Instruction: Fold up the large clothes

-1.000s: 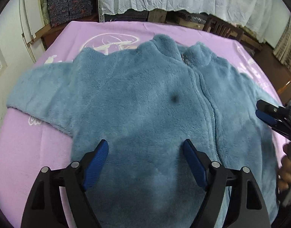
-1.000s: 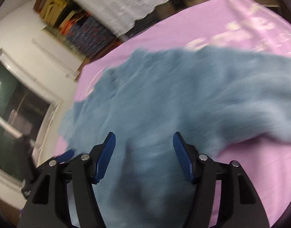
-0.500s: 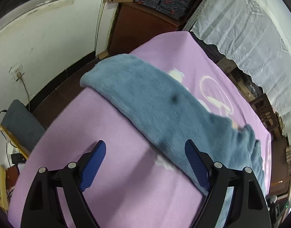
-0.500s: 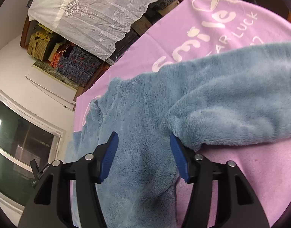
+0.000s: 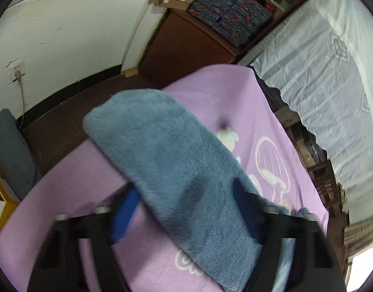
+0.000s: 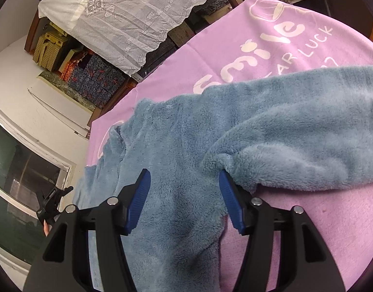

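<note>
**Fleece jacket, blue, laid flat on worktop**

Fleece jacket (image 6: 176,146) spread over pink blanket (image 6: 247,39) on the worktop. White lace cloth (image 6: 128,7) behind. Left tool (image 5: 184,209): jaws just closing, sleeve (image 5: 167,160) between them, blurred. Right tool (image 6: 184,197): half open, straddling the armpit fold, right pad touching fleece.

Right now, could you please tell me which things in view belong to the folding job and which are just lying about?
Belongs to the job:
- blue fleece jacket
- its sleeve, between the left gripper jaws, which have just been closing
- right gripper
- purple blanket underneath

Lying about:
- white lace cloth
- patterned boxes
</note>
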Demonstrator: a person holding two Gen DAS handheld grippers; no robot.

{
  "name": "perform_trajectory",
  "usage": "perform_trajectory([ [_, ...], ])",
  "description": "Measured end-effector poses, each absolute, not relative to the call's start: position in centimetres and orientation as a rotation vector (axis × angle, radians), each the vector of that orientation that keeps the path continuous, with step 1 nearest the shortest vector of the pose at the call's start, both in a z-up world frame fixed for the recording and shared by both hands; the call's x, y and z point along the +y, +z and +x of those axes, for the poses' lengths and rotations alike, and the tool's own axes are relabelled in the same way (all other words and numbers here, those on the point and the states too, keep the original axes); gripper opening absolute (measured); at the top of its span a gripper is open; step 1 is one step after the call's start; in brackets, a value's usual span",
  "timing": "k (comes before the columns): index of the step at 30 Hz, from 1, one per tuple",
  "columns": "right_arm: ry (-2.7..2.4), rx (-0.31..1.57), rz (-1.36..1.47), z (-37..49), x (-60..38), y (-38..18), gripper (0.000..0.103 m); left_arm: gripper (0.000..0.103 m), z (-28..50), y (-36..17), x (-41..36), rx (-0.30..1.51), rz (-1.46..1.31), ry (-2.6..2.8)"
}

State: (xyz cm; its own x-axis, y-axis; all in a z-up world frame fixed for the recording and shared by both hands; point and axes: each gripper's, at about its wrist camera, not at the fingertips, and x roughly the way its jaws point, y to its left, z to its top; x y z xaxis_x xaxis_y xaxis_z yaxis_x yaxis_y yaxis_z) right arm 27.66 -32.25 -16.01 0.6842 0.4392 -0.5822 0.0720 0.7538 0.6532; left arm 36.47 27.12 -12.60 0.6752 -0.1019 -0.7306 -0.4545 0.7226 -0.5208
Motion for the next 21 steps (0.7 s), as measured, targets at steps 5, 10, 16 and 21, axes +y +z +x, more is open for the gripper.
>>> perform_trajectory([
  [5, 0.214, 0.803, 0.698, 27.7, -32.1, -15.9, 0.057, 0.007, 33.6, -12.3, 28.8, 0.819, -0.779, 0.22],
  [10, 0.204, 0.795, 0.691, 27.2, -32.2, -15.7, 0.057, 0.011, 29.0, -11.3, 29.0, 0.768, -0.717, 0.242],
  [16, 0.187, 0.807, 0.615, 27.2, -31.2, -15.6, 0.058, 0.033, 29.0, -12.1, 29.6, 0.78, -0.656, 0.369],
  [21, 0.185, 0.794, 0.671, 26.9, -32.3, -15.6, 0.057, 0.052, 26.7, -11.1, 32.2, 0.692, -0.697, 0.474],
])
